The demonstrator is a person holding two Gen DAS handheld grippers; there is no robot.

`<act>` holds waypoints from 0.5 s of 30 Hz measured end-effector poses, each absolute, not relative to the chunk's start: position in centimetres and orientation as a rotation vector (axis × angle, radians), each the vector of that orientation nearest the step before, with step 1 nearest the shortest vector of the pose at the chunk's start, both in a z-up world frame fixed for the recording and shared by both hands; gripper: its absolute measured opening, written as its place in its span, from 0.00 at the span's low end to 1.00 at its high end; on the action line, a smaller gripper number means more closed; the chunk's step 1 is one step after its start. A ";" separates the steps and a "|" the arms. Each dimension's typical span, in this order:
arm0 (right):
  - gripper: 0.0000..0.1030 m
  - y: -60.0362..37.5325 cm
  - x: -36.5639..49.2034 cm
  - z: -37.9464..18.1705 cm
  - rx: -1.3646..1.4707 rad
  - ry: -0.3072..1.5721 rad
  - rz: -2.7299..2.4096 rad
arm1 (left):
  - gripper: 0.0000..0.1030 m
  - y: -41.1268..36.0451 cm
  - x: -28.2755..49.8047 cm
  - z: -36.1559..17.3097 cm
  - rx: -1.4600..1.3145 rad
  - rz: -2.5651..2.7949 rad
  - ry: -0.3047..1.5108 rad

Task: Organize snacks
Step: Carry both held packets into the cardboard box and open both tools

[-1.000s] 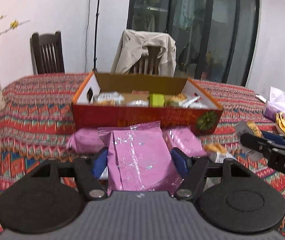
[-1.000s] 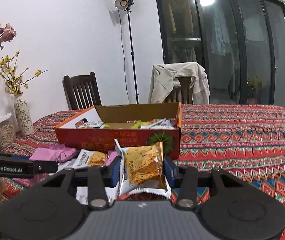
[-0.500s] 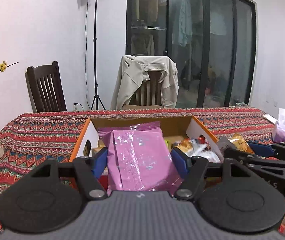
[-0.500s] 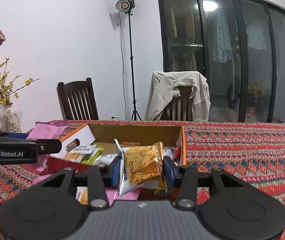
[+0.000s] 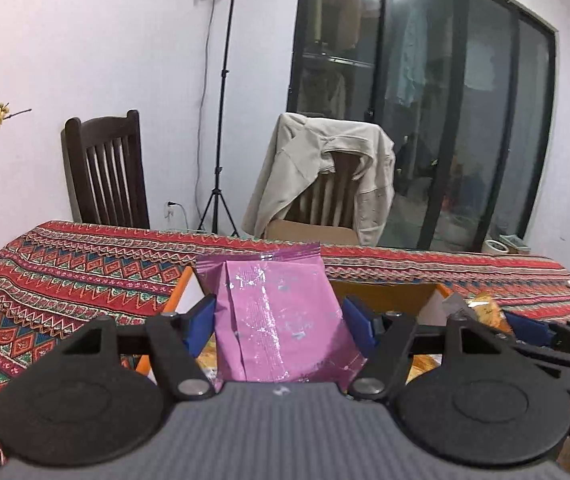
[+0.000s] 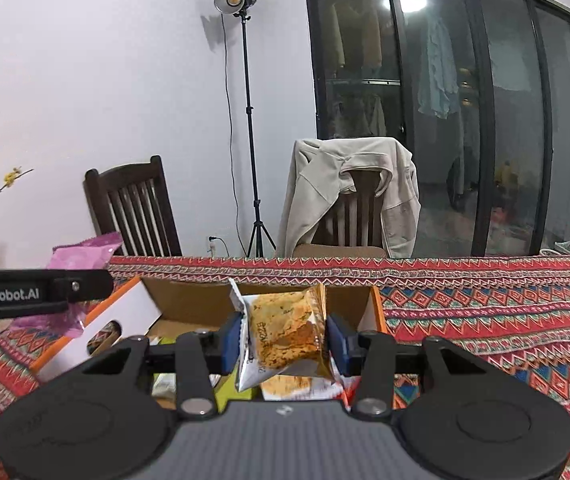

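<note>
Left gripper (image 5: 279,314): it is clenching a pink foil packet (image 5: 273,312) between its blue pads, gripping the sides, the packet standing upright with its crimped top edge uppermost.
Right gripper (image 6: 284,338): it is clamping a cracker packet (image 6: 285,332) printed with a golden biscuit, tilted slightly, the white crimped end pointing up and to the left.
Where the packets are: both are hanging above the open cardboard box (image 6: 189,304); the pink one is over the box's left end, the cracker one over the right half, near the right wall.
Box: it is sitting on the patterned tablecloth (image 6: 485,312), toward the near edge of the table, orange-rimmed, with other wrapped snacks already lying inside.
Step in hand, as I judge it: both packets are being carried in for dropping into the box.
Doing it well: I would be lowering each packet until it is well inside the walls before loosening the pads, so the light foil is not sliding off the rim.
Spacing: the two grippers are working close together, so I would be keeping them side by side and apart, letting go one at a time.
Risk: the cracker packet is brittle inside, so a gentle squeeze is suiting it better than a hard one.
Writing: "GenRobot.AI" is showing in white on the left gripper's black finger in the right wrist view.
Packet print: the lettering on the cracker packet is too small and turned to read.
Pink packet: no legible label is facing the camera, only a back seam.
</note>
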State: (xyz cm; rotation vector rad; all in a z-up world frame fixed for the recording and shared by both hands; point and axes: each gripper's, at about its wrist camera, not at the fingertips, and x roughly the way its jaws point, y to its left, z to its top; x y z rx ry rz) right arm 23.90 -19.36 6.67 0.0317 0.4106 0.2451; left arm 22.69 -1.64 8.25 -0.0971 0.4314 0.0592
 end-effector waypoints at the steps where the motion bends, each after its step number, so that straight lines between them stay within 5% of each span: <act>1: 0.43 -19.3 24.3 6.6 0.032 0.408 0.243 | 0.67 -1.4 23.1 7.9 -0.096 0.066 0.431; 15: 0.44 -18.8 26.3 3.5 0.002 0.433 0.253 | 0.69 0.7 25.6 4.2 -0.093 0.098 0.491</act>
